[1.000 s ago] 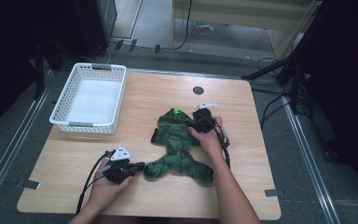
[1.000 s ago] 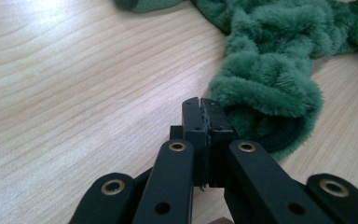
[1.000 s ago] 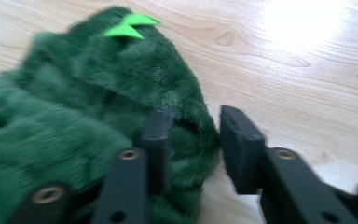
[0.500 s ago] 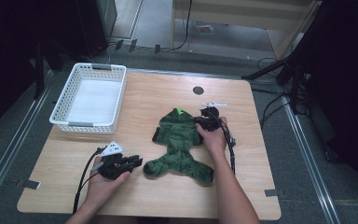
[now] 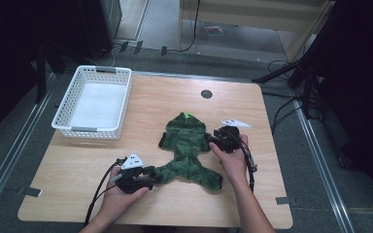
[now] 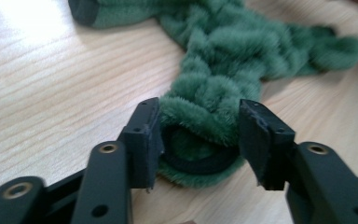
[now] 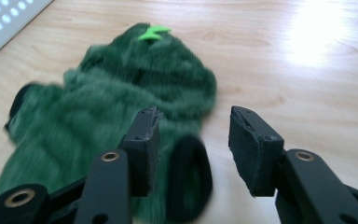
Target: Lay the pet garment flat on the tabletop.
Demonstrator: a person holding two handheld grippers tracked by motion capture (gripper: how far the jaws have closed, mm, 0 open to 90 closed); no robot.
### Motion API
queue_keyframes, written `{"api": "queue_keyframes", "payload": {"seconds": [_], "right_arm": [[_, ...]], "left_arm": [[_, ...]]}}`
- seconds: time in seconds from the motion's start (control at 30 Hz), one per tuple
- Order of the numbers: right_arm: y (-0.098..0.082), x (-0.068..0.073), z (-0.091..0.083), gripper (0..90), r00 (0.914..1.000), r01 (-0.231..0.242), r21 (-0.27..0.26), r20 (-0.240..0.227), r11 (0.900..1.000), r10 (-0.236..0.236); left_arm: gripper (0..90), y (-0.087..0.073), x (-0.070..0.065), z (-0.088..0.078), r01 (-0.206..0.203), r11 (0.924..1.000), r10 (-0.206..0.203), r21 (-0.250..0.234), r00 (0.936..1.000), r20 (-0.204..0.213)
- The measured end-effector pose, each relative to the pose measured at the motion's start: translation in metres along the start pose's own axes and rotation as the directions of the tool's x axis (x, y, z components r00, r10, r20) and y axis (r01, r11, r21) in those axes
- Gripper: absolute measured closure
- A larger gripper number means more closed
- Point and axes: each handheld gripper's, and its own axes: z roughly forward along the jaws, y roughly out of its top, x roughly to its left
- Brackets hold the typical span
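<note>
Now both grippers stand parted at two cuffs of the green fleece garment (image 5: 187,148).

Low in the left gripper view, the left gripper (image 6: 199,135) has just been opening; a black-lined cuff (image 6: 200,156) lies between its jaws, the left pad against the fleece, the right pad clear of it. In the right gripper view, the right gripper (image 7: 193,140) has likewise been opening, and a black-edged sleeve end (image 7: 189,179) sits loose between its jaws, touching neither pad. In the high view the garment lies spread at the centre of the wooden table (image 5: 281,194), hood toward the top, with a white basket (image 5: 93,103) well apart at upper left.
</note>
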Motion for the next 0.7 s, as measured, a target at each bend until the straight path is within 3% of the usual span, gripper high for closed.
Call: {"api": "queue_keyframes", "payload": {"seconds": [0.1,0.23,0.37,0.5,0.63,0.7], "right_arm": [[-0.011,-0.006,-0.017,49.1,0.9999,-0.010,-0.030,0.010,1.000,0.010],[-0.030,-0.014,-0.038,38.5,0.9998,0.002,-0.056,0.022,0.998,0.000],[-0.048,-0.020,-0.055,17.9,0.9993,0.006,-0.071,0.037,0.997,-0.003],[-0.067,-0.031,-0.069,0.0,0.9989,-0.035,-0.046,0.028,0.998,0.036],[-0.084,-0.039,-0.083,0.0,0.9976,-0.038,-0.046,0.056,0.998,0.040],[-0.090,-0.042,-0.088,0.0,0.9967,-0.042,-0.041,0.067,0.998,0.045]], "left_arm": [[49.2,0.000,0.001,-0.003,-0.001,1.0000,0.001,-0.009,1.0000,0.007],[33.1,-0.001,0.008,-0.011,0.023,0.9984,-0.024,-0.052,0.9997,-0.011],[16.5,-0.003,0.019,-0.026,0.044,0.9941,-0.050,-0.100,0.9972,-0.056],[9.9,-0.007,0.033,-0.044,0.070,0.9862,-0.079,-0.150,0.9951,-0.059],[1.7,-0.015,0.050,-0.062,0.085,0.9807,-0.095,-0.176,0.9943,-0.048],[1.7,-0.020,0.059,-0.072,0.100,0.9767,-0.116,-0.190,0.9901,-0.078]]}}
